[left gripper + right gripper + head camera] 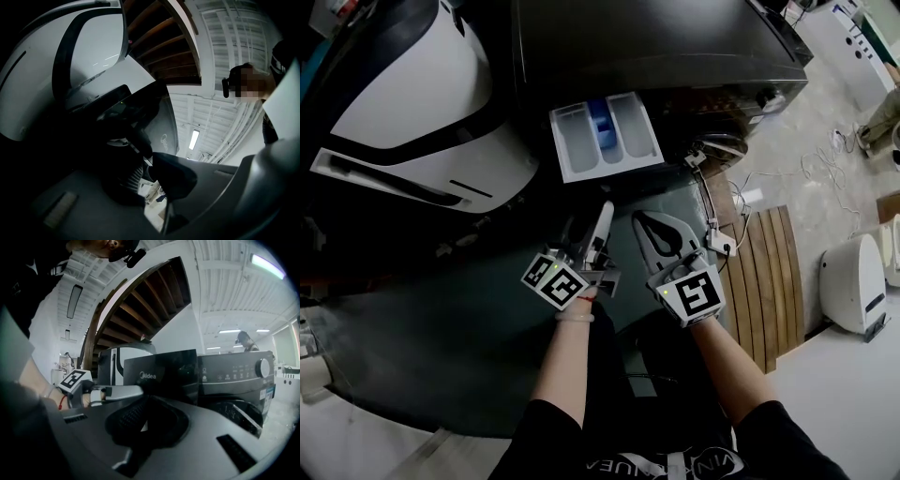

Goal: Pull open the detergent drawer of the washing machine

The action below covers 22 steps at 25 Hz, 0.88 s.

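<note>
The detergent drawer (605, 139) stands pulled out of the washing machine (675, 47), compartments exposed. The left tool (602, 217) is near it, jaws narrowly apart and apparently empty. The right tool (643, 225) is closed on nothing. Risk: a forward swing could knock the drawer shut.

The washing machine (656, 37) is glossy black; its drawer (572, 150) is pale grey with a blue insert (600, 122). The left gripper (605, 214) and right gripper (645, 225) are grey, their cubes patterned in black-and-white squares. The slatted board (773, 281) is brown.
</note>
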{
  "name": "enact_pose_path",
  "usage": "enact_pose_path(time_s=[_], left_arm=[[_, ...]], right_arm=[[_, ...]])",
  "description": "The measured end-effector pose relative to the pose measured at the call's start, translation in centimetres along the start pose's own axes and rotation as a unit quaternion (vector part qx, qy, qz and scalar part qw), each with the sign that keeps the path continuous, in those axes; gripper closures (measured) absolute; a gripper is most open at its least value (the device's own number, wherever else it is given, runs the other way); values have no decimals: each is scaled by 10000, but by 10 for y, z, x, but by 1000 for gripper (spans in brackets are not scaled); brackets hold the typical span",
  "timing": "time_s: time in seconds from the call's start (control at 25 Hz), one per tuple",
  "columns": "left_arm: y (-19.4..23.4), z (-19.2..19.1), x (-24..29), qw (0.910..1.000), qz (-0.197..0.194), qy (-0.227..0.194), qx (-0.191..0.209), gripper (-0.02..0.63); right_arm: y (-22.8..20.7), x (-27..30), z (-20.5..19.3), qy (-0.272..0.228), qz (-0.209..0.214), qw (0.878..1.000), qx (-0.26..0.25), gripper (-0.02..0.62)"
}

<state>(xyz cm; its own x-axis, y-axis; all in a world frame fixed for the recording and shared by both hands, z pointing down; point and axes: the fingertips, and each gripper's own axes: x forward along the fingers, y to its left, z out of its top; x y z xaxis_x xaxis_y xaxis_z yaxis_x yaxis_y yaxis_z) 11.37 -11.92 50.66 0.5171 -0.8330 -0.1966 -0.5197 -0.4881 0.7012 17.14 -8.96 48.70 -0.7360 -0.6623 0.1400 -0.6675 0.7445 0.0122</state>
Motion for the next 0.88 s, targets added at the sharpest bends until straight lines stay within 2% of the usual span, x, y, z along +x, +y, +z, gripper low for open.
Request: enact_pose_path(time_s=[0.56,0.76,0.88], left_arm=[[-5,-3,-10,9996,-133,203,-174,534],[-5,-4,-10,9993,-174,305,-85,534],[1,-8,-14,9987,-9,509,105,545]], right_arm=[[13,-14,-10,102,-478,9981,381,586],[12,-15,-12,93,-498,9981,347,586],[9,-15,-6,60,-546,9979,336,586]])
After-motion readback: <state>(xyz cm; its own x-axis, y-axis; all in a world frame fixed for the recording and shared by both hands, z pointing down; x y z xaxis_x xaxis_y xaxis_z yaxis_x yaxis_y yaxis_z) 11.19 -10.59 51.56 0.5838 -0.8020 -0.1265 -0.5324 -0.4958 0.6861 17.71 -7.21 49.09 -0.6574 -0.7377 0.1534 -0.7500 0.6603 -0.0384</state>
